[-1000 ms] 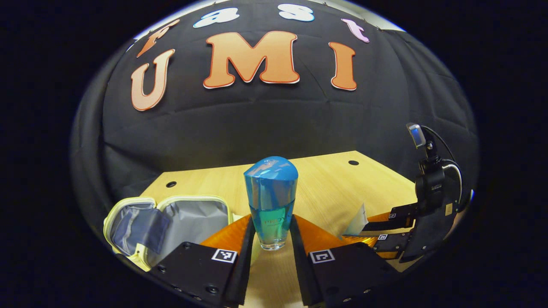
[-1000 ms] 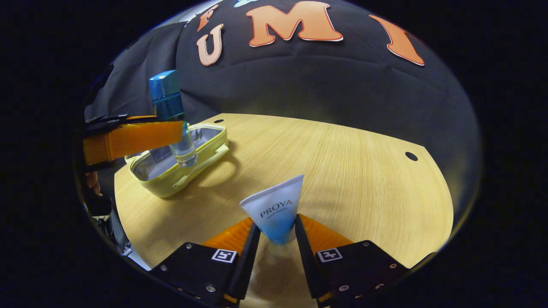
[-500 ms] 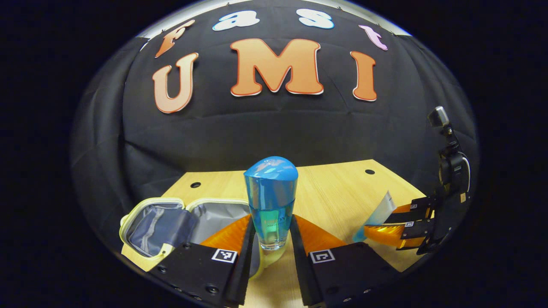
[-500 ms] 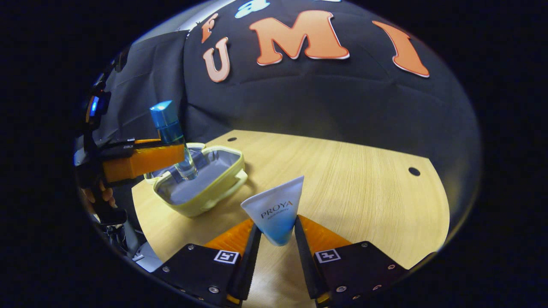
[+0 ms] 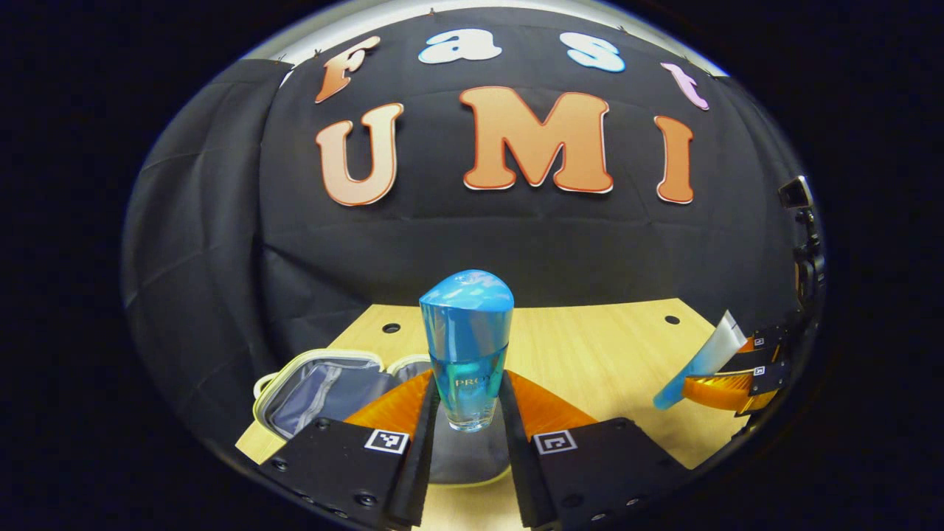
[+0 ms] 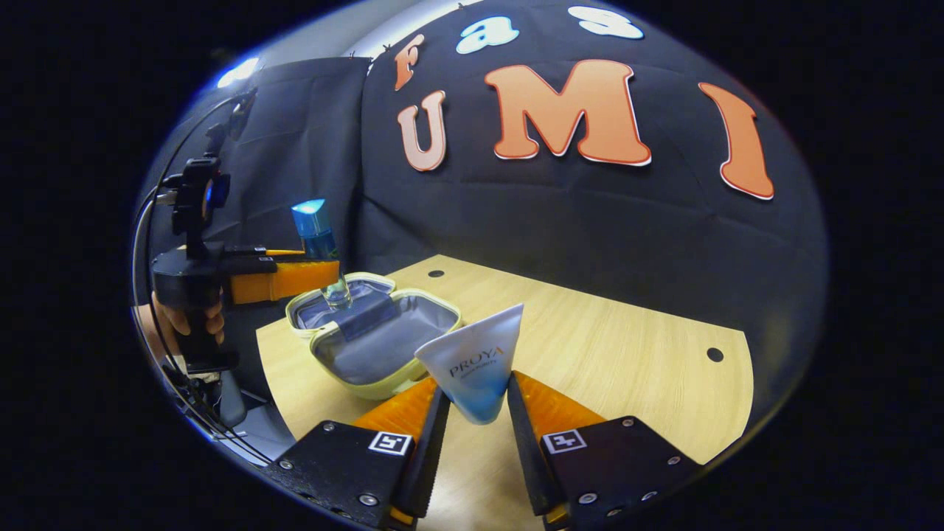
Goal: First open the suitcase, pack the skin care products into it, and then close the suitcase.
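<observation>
My left gripper (image 5: 467,428) is shut on a clear bottle (image 5: 467,346) with a blue cap, held upright over the open yellow case (image 5: 324,383) with grey lining. In the right gripper view the same bottle (image 6: 322,247) hangs just above the case (image 6: 383,343), with the left gripper (image 6: 335,276) around it and a hand (image 6: 181,321) on its handle. My right gripper (image 6: 472,417) is shut on a white and blue tube (image 6: 472,365), held above the table right of the case. The tube (image 5: 700,358) also appears at the far right of the left gripper view.
A light wooden table (image 6: 627,346) with small round holes (image 6: 714,355) carries the case near its left end. Black cloth walls close the back and the left side. Cables (image 6: 158,221) hang by the left gripper's handle.
The left gripper has carried the bottle from beside the case to above its open compartment. The right gripper has brought the tube closer to the case, which now sits just ahead of it.
</observation>
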Demonstrator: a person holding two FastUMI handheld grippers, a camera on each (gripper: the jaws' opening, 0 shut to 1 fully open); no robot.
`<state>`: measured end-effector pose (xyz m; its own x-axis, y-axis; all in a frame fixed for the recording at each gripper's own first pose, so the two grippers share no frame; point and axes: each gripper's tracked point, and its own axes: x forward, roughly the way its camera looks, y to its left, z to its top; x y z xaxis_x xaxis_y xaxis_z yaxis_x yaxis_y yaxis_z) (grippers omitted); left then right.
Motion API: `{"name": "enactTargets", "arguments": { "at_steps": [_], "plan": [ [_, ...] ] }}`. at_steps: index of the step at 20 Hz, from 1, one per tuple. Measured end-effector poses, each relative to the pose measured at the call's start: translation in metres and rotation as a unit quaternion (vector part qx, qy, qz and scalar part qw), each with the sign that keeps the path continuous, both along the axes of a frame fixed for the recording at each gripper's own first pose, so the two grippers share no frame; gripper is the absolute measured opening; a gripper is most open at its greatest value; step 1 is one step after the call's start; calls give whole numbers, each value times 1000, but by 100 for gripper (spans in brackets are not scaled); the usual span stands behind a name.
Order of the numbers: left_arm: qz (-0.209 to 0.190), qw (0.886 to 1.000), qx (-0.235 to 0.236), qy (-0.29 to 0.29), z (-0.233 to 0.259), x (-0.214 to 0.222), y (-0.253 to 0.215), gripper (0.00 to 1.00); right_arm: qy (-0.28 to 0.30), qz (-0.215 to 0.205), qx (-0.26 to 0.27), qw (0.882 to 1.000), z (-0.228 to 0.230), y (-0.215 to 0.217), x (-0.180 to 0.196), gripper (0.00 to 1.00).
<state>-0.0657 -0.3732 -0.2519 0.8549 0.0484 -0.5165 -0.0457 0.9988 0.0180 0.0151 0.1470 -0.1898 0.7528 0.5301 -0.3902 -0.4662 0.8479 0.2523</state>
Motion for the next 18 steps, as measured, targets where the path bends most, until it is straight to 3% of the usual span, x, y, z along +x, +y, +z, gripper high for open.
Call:
{"name": "enactTargets", "arguments": {
  "at_steps": [5,9,16,17,18],
  "plan": [
    [0,998,-10,61,-36,-5,46,47,-11,5,-6,1000,16,31,-1,51],
    [-34,992,-16,121,-76,-8,70,47,13,-9,-5,1000,13,67,1,50],
    [-92,968,-59,225,-150,-11,89,47,58,-37,-3,998,2,124,5,51],
    [-99,963,-65,241,-162,-12,89,47,64,-42,-4,997,1,129,6,46],
    [-100,957,-67,264,-171,-17,90,47,72,-46,-2,996,-3,137,7,50]
  ]
}}
